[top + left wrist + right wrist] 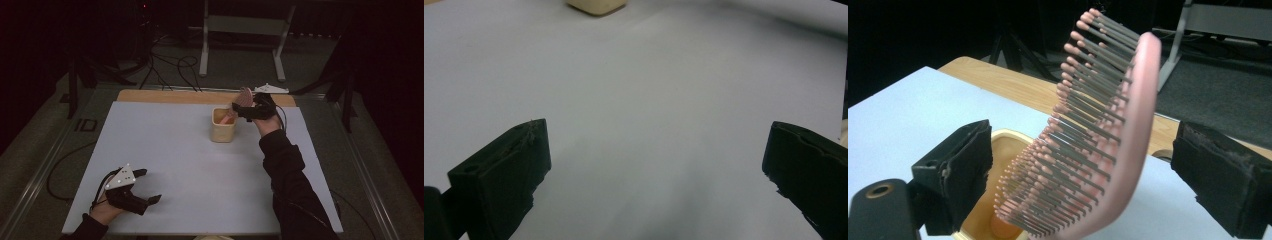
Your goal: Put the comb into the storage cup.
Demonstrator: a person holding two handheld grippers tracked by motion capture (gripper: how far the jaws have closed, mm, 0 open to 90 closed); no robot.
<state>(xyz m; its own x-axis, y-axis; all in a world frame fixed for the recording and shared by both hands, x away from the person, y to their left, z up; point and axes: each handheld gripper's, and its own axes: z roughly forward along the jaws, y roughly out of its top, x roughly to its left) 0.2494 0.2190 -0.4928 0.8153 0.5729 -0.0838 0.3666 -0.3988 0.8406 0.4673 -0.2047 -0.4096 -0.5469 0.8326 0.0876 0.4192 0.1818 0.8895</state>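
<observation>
A cream cup [222, 131] stands on the white mat [175, 150] at the back right of centre. A pink hairbrush [245, 96] leans out of it, bristled head up. My right gripper [241, 111] hovers at the cup's right rim. In the right gripper view the hairbrush [1098, 140] rises between the jaws, which stand apart from it on both sides over the cup [1003, 150]; the right gripper [1080, 170] is open. My left gripper [150, 185] rests open at the front left with nothing in it. From the left gripper [656, 150] the cup [596, 5] shows far off.
A strip of bare wooden tabletop [165, 96] runs behind the mat. Beyond the table stand a metal frame [242, 35] and loose cables [170, 67] on the dark floor. The person's right sleeve [290, 185] lies across the mat's right side.
</observation>
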